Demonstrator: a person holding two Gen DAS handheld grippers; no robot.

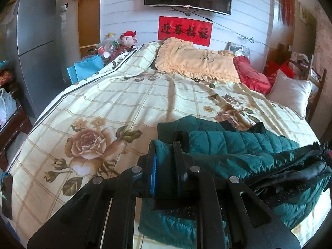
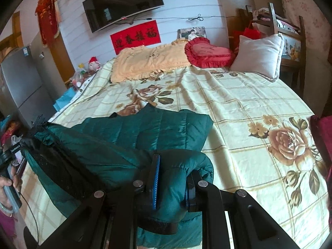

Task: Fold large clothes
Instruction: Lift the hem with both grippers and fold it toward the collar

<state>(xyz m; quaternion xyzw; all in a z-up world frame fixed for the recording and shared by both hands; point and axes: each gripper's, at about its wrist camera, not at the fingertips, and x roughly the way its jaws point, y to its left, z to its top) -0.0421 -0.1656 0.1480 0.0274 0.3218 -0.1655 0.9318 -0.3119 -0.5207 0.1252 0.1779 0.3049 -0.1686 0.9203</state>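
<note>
A: Bedroom, a bed [image 1: 116,95] with a rose-print cover. What do the tools hold?

B: Left gripper [image 1: 165,164] is clamped on the green jacket [image 1: 238,145] at its near-left end; right gripper [image 2: 174,178] pinches a padded fold near the bed's near edge.

A: Which step?

B: Mid-fold, probably; the lifted hem is partly hidden. Next, carry both ends across evenly and lay them flat.

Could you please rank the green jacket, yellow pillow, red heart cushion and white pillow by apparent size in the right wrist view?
1. green jacket, though nearest the camera
2. yellow pillow
3. red heart cushion and white pillow: too alike to rank
</note>
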